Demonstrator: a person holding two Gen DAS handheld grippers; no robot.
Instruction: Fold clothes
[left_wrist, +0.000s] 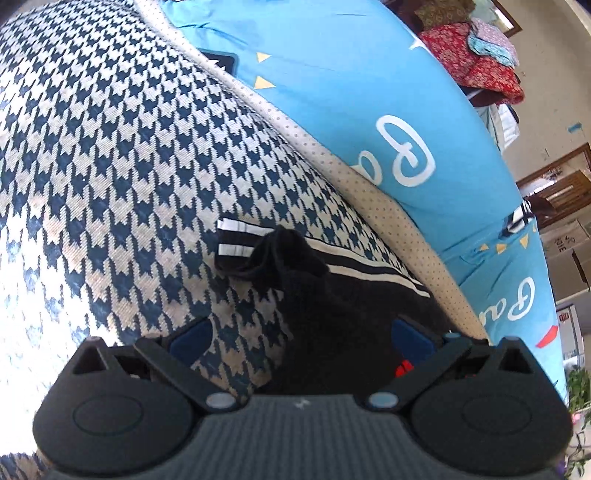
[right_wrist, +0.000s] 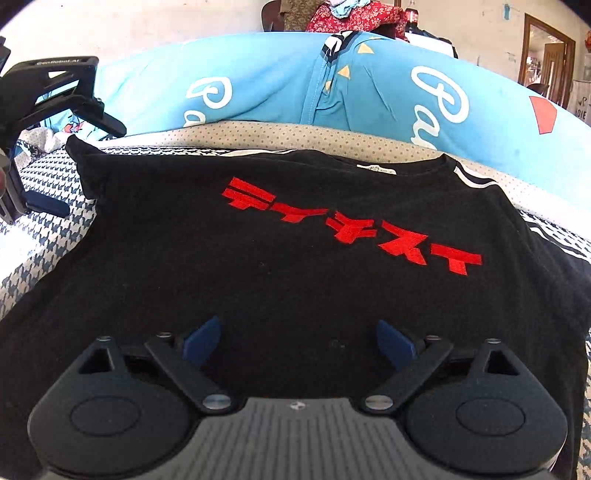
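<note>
Light: bright daylight, even.
Glare: houndstooth cover (left_wrist: 22, 258) blown white at the left edge.
Distortion: strong fisheye bending, dark corners.
Blur: slight softness on near fabric.

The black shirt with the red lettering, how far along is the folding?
Done: the black shirt lies spread flat, front up, on the checked blanket. One striped sleeve is bunched inward, perhaps a first fold. In hand: nothing; the right gripper and left gripper are both open above the cloth. Left: essentially the whole fold.
</note>
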